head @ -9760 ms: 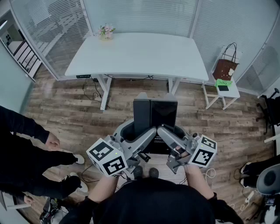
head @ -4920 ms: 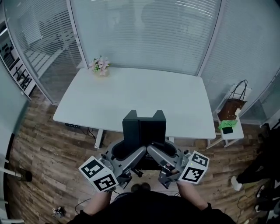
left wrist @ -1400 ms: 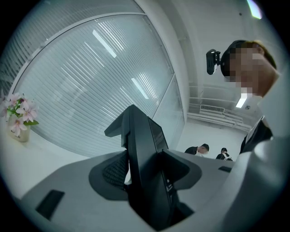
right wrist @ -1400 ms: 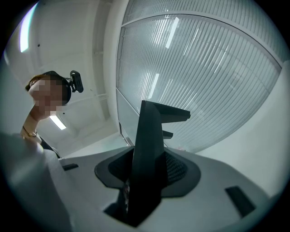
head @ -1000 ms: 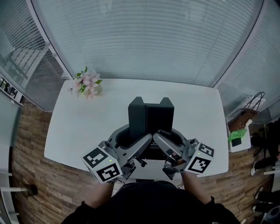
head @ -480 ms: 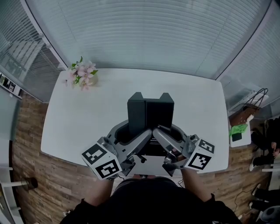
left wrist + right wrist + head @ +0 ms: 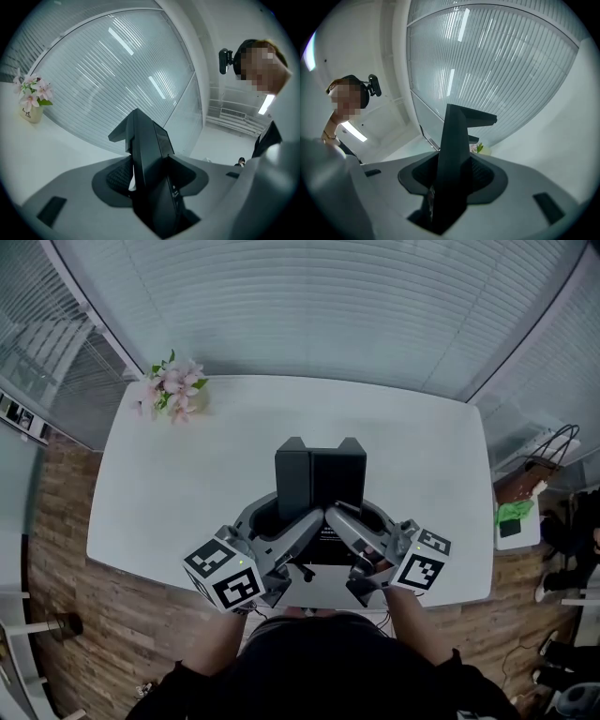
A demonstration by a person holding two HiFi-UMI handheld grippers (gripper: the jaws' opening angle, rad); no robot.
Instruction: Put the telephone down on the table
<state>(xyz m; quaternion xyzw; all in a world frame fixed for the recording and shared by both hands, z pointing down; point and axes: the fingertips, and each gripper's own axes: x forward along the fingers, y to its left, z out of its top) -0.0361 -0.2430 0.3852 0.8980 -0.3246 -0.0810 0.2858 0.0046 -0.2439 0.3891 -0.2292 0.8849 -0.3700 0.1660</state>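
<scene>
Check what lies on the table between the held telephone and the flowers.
Nothing. In the head view, the stretch of white table between the telephone and the flowers at the far left corner is bare.

You get bright, even light with faint shadows; your gripper views bow strongly toward dark corners, with near parts perhaps soft.

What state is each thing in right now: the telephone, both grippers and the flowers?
telephone: upright, gripped from both sides over the white table
left gripper: shut on the telephone
right gripper: shut on the telephone
flower pot: upright at the table's far left corner
</scene>
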